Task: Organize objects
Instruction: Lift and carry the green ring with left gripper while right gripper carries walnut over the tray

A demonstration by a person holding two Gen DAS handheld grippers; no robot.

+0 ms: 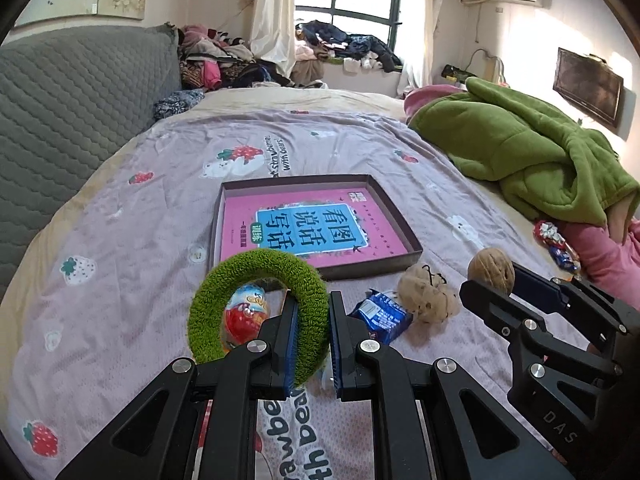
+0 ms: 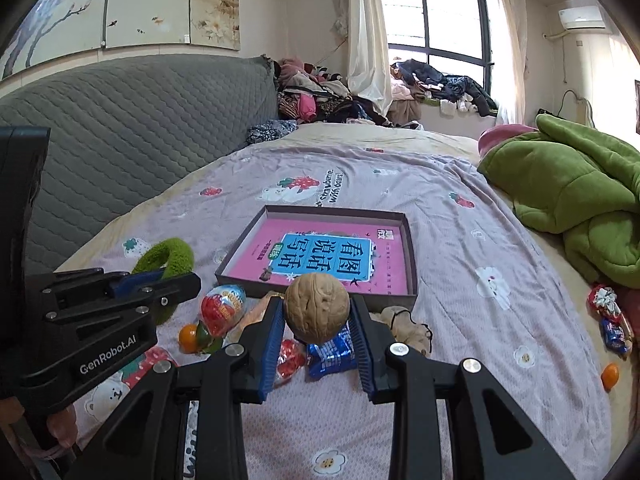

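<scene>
Green and fuzzy, a knitted ring [image 1: 256, 304] was pinched by its rim between the blue ribbed pads of the left tongs [image 1: 313, 344], which were closed tight on it above a bed. The right tongs [image 2: 317, 344] gripped a round, wrinkled walnut [image 2: 317, 307] between their pads, the shell pale brown and ridged.

Both pairs of tongs were black, angular and jointed with silver pins. They hung over a lilac bedspread [image 1: 120, 240] printed with strawberries and white bears. On it lay a shallow rectangular tray [image 1: 400, 216] of dark cardboard, holding a flat pink book [image 1: 304, 228] with a blue title panel.

Near the tray's front edge sat a glossy red and white foil egg [image 1: 244, 316], a crinkled blue snack packet [image 1: 380, 316] and a beige fluffy hair tie [image 1: 428, 292] with a thin black cord. A rumpled green fleece blanket [image 1: 540, 148] lay at the right of the bed, with wrapped sweets [image 1: 556, 244] just below it. A grey quilted headboard [image 1: 72, 112] ran along the left.

Only the right wrist view showed a small orange fruit with green leaves [image 2: 192, 338] beside the egg, a red crinkled wrapper [image 2: 290, 358] beneath the walnut, and another small orange [image 2: 610, 374] near the bed's right edge. The left wrist view alone showed the ring whole, with the egg visible through its hole.
</scene>
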